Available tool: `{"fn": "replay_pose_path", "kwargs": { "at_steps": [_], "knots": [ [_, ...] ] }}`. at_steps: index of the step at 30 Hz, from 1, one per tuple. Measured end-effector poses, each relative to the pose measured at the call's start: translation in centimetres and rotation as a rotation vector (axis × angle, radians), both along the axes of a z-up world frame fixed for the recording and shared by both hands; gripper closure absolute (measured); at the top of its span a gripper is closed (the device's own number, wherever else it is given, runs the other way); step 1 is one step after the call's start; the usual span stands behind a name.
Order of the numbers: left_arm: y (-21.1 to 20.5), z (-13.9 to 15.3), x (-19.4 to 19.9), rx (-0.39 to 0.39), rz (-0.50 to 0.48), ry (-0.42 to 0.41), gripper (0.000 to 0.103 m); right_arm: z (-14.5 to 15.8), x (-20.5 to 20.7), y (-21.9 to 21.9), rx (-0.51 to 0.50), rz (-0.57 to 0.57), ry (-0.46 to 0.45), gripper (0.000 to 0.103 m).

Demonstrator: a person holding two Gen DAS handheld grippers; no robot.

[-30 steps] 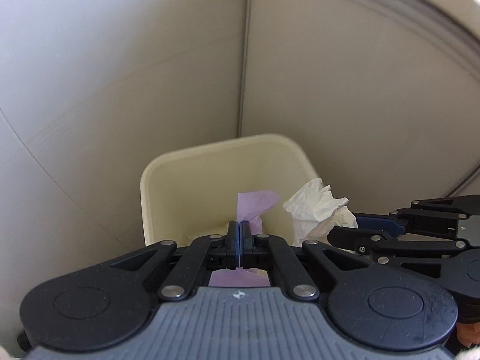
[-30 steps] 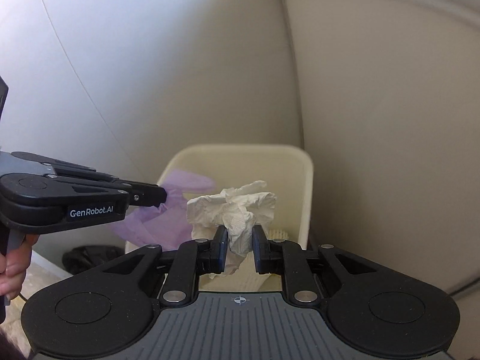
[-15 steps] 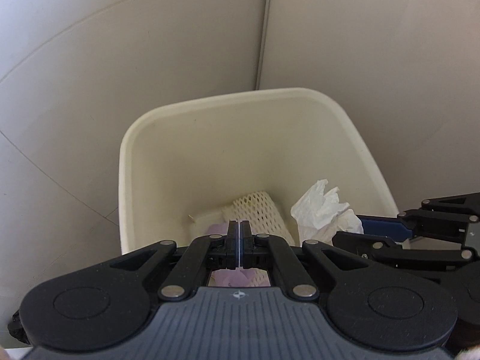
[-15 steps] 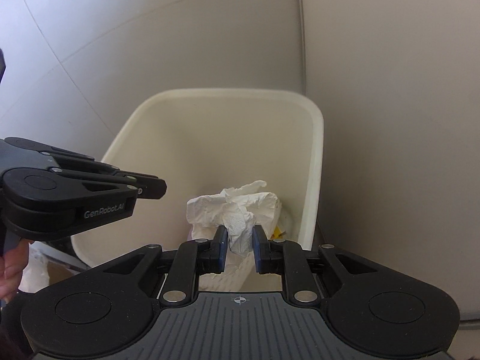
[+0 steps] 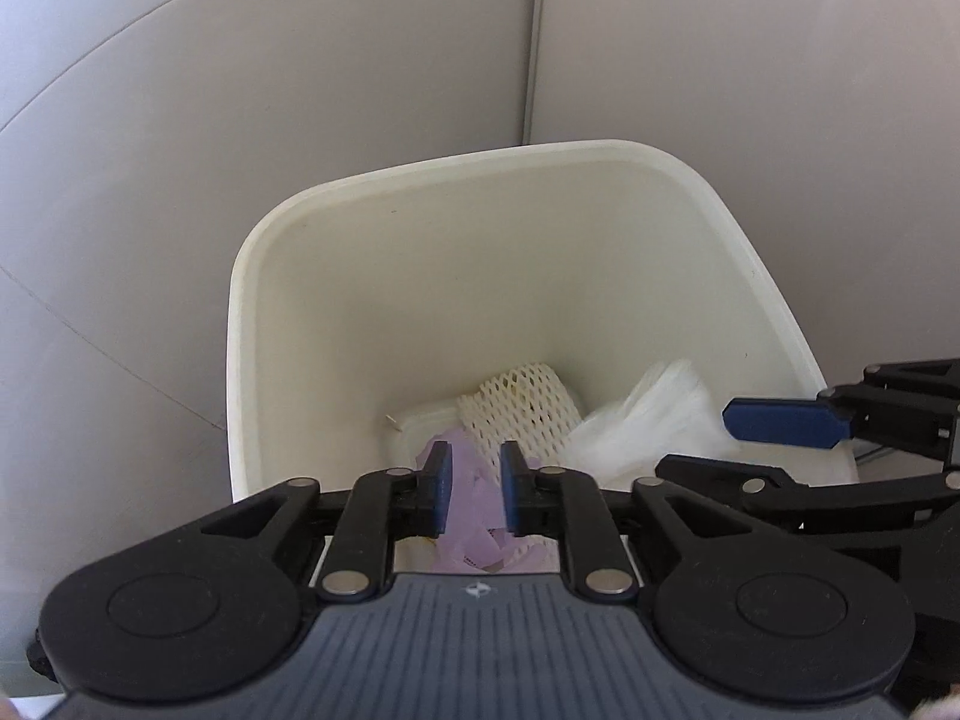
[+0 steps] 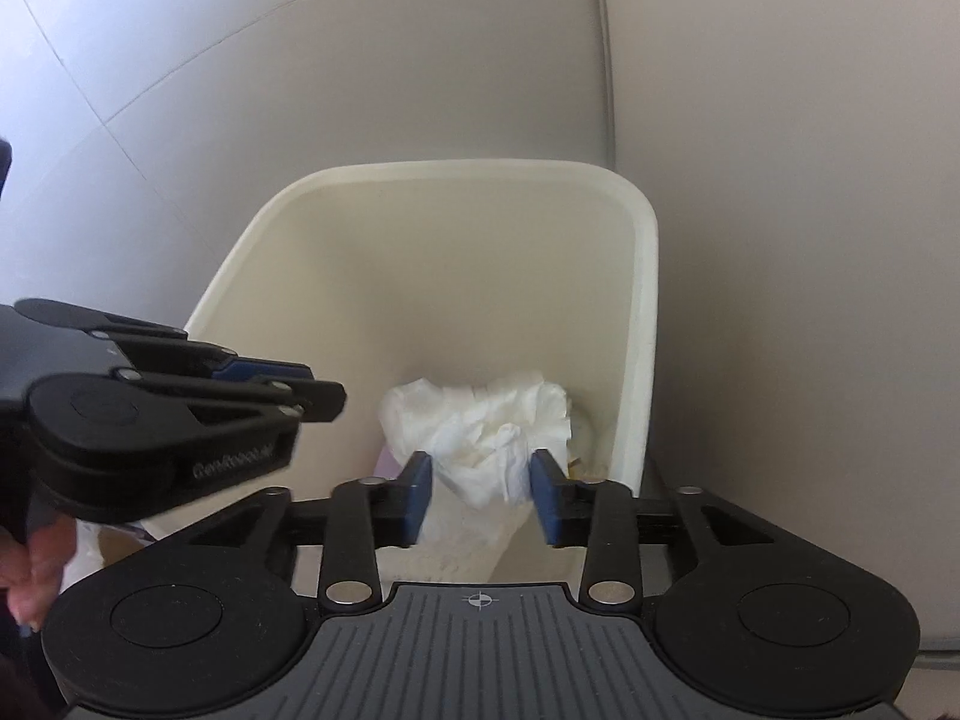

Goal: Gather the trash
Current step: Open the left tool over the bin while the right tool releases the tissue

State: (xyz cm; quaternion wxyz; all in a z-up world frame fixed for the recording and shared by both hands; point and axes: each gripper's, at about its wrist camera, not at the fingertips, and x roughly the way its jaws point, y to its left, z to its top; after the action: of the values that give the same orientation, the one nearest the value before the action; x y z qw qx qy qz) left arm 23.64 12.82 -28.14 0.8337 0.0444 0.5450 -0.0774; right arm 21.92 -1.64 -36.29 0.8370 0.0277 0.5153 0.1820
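A cream waste bin (image 5: 240, 324) (image 6: 645, 300) stands under both grippers. My left gripper (image 5: 474, 480) hangs over its left half, jaws opening. A purple paper scrap (image 5: 474, 510) shows loose in the gap and below it, with neither pad pressing on it. My right gripper (image 6: 483, 495) is over the right half, jaws opening too. A crumpled white tissue (image 6: 486, 432) (image 5: 648, 420) sits between and beyond its blue pads (image 6: 420, 492), blurred and free of them. Each gripper appears in the other's view: the right gripper (image 5: 756, 447) and the left gripper (image 6: 312, 390).
A white foam net (image 5: 522, 402) and other pale scraps lie at the bin's bottom. Grey wall panels meet in a corner (image 5: 534, 60) right behind the bin. A person's hand (image 6: 36, 564) holds the left gripper's handle.
Both grippers sank toward the bin and their jaws parted. The purple scrap and the white tissue, pinched before, are let go and sit lower in the bin.
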Motion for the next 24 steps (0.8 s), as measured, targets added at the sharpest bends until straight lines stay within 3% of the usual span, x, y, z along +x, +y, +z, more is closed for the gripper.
{"fn": "replay_pose_path", "kwargs": {
  "at_steps": [14,24],
  "knots": [
    [-0.2,2.3,-1.4,-0.012,0.0,-0.028,0.075,0.1,-0.6,-0.4,-0.013,0.001,-0.03,0.053],
    [-0.3,4.9,-3.2,-0.011,-0.006,-0.07,0.047,2.6,-2.1,-2.2,0.013,-0.007,-0.046,0.05]
  ]
}}
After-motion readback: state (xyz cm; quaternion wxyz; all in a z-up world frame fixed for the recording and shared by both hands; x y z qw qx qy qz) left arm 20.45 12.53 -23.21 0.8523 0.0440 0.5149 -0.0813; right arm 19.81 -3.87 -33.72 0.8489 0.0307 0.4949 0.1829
